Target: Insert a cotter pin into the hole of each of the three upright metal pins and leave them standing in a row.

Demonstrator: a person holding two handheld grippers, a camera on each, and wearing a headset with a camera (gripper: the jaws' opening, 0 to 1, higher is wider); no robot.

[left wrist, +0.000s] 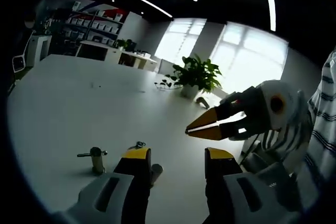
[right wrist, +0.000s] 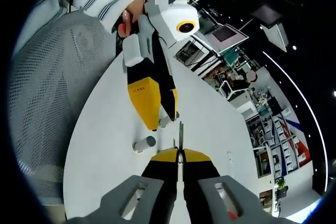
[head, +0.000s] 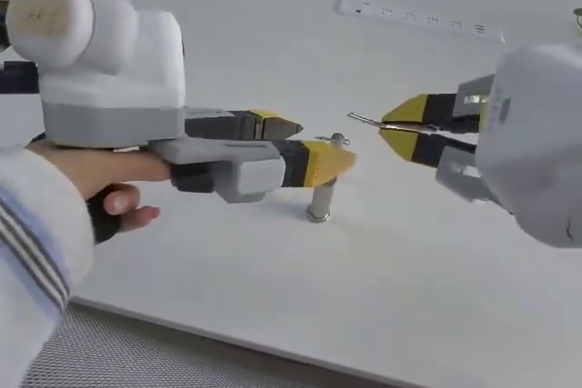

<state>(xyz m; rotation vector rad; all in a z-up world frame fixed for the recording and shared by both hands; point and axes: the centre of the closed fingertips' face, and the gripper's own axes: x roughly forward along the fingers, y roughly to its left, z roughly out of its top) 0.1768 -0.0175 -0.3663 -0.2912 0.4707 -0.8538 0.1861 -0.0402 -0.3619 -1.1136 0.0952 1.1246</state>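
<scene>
Cotter pin (head: 364, 121), gripped in right claw (head: 386, 124).
At its 7 o'clock, upright metal pin (head: 320, 199) between open left claw (left wrist: 178, 153) tips.

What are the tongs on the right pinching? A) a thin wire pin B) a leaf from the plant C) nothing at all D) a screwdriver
A: the right tongs are shut on a thin cotter pin, which sticks out past their yellow tips toward the upright metal pin.
</scene>
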